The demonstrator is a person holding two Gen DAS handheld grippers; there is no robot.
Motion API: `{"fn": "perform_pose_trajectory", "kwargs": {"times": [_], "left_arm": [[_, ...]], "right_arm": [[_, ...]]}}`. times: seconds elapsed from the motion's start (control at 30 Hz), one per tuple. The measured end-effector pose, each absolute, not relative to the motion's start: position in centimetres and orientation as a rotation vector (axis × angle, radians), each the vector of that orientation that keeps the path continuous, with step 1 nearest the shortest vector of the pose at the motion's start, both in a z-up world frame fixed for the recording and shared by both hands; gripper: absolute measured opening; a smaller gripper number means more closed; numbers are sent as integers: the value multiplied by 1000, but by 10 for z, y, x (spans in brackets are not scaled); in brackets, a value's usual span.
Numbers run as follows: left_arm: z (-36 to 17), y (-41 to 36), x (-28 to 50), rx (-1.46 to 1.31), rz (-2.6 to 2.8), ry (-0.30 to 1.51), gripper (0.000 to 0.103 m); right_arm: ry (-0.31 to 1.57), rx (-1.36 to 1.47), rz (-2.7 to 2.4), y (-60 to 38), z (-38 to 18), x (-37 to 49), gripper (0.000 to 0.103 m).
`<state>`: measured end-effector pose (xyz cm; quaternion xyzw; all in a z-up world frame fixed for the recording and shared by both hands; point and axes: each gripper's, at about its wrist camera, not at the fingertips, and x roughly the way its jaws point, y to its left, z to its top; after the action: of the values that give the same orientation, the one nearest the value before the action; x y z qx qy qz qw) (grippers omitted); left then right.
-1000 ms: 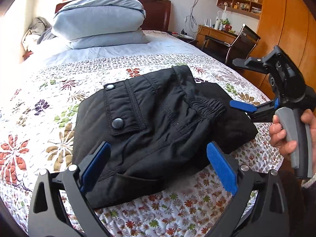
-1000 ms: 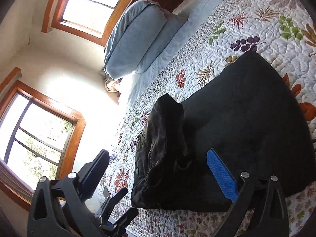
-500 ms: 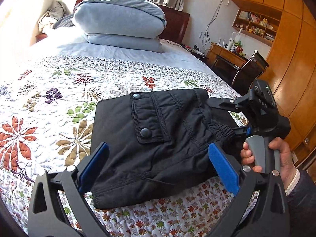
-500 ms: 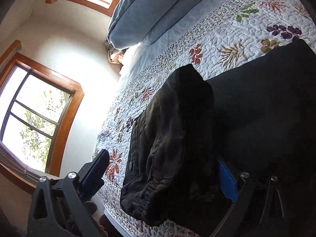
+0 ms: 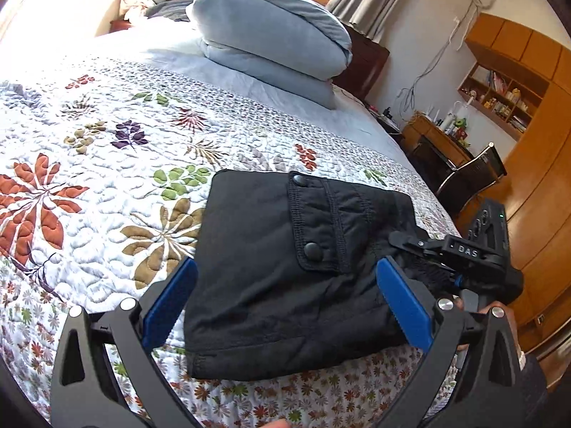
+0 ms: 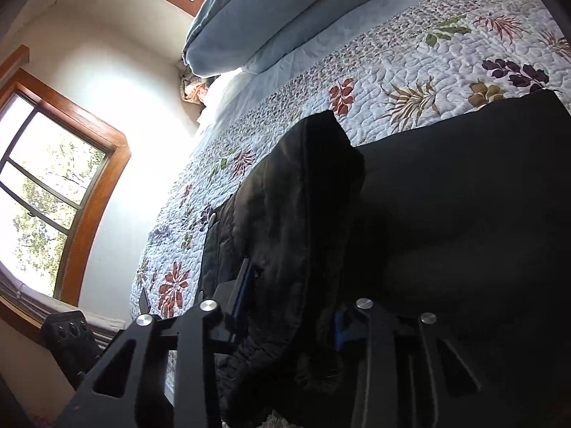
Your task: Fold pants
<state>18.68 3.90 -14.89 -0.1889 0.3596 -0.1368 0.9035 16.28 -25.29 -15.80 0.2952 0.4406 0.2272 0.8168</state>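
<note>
Folded black pants lie on the flowered quilt near the bed's front edge, pocket flap with snaps facing up. My left gripper stands open just above their near edge, one blue pad on either side and neither touching. My right gripper comes in from the right at the elastic waist end, held by a hand. In the right wrist view the right gripper has its jaws closing on the thick bunched fold of the pants, with fabric pressed between the pads.
Two stacked blue pillows lie at the headboard. A desk, a chair and a wooden wardrobe stand to the right of the bed. Windows are on the far wall. The quilt stretches bare to the left of the pants.
The right gripper's jaws went from wide open to closed around the pants' waist fold. The left gripper rolled and shifted along the bed's front edge, staying open.
</note>
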Motion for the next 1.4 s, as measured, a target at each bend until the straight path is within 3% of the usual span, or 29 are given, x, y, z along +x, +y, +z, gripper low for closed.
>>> {"fn": "perform_pose_trajectory", "kwargs": {"times": [0.53, 0.73, 1.03, 1.4], "left_arm": [[-144, 58, 184, -366, -170, 787, 100], [-146, 49, 185, -349, -181, 797, 100], [-150, 39, 190, -320, -183, 822, 100], [-148, 16, 197, -262, -221, 836, 100]], "right_arm": [[827, 604, 552, -272, -90, 134, 15], [800, 602, 506, -306, -76, 126, 14], [781, 638, 364, -372, -81, 112, 14], [847, 711, 283, -410, -132, 118, 14]]}}
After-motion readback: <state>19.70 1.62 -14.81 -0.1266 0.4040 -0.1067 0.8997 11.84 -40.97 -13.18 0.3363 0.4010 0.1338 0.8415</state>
